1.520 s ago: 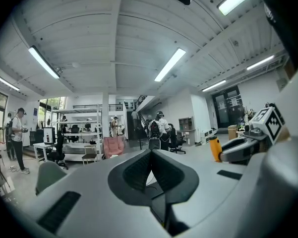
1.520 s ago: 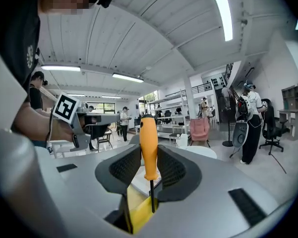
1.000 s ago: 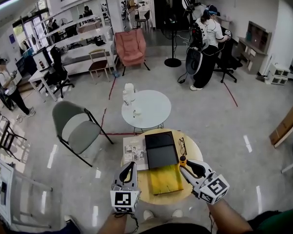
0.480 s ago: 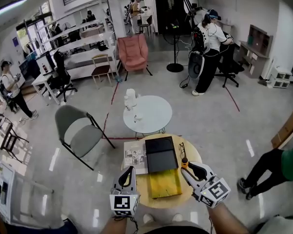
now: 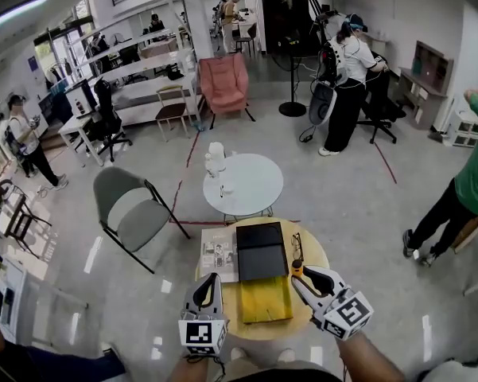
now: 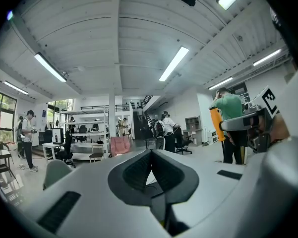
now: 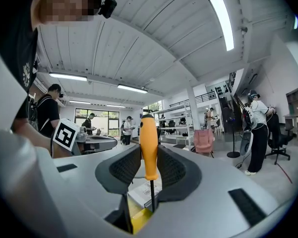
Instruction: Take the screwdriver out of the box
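The right gripper clamps the orange screwdriver upright, outside the yellow-lined box. The left gripper is closed, empty.

Box fills the counter's middle; paper lies flat along its left side, glasses just beside its right. I read open air above the box, between left gripper and right gripper, both at the near rim.
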Motion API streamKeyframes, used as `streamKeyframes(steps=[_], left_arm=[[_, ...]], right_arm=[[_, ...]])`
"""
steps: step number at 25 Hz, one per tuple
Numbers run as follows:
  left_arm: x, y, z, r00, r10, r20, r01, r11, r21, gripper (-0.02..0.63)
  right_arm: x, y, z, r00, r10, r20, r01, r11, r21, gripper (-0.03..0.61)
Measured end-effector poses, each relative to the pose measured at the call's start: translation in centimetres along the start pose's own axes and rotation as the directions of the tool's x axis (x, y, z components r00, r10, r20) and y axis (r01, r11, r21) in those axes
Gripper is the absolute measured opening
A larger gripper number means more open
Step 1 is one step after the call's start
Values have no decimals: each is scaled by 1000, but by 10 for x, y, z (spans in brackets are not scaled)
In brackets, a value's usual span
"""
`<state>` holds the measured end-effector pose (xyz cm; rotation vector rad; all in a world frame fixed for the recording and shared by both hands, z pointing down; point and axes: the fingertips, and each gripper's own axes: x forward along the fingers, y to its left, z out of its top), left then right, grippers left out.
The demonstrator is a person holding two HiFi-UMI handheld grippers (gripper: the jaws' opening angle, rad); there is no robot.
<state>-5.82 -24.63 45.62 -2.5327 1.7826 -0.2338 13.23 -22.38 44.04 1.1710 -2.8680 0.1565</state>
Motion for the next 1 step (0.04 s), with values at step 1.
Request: streamKeyframes(steps=[1], left_arm=[[1, -3, -1, 1000, 2, 2, -2, 1000, -3, 13]], right_arm=[[0, -3, -1, 1000, 5, 0, -5, 1000, -4, 118]])
